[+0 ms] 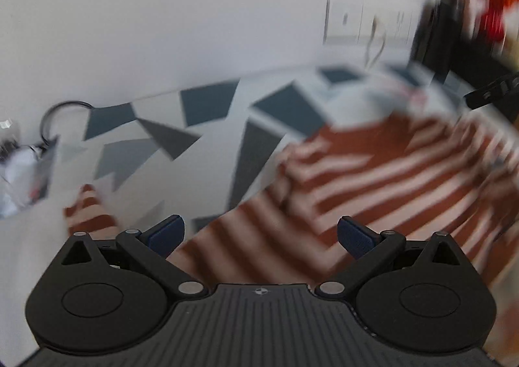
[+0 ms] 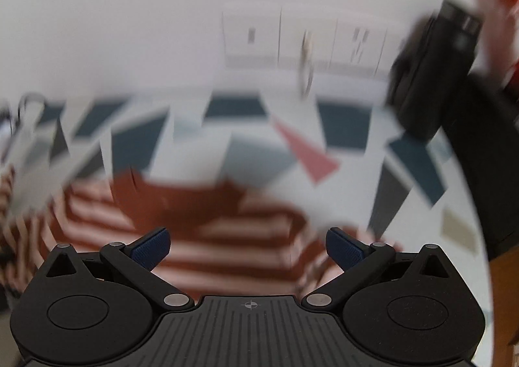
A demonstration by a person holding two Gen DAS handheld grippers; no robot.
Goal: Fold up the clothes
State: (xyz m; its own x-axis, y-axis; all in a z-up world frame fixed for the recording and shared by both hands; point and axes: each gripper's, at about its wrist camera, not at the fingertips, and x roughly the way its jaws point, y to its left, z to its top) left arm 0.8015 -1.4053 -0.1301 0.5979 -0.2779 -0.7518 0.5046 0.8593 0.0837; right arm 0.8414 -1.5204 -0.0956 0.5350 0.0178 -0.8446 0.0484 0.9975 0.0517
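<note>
Left gripper (image 1: 261, 235) and right gripper (image 2: 248, 245): jaws spread wide, nothing held. Risk: closing on several bunched layers, or on the patterned cover (image 1: 207, 107) beneath, would skew the fold. The striped garment (image 2: 181, 224) lies directly under and ahead of both grippers; blur hides its edges.
</note>
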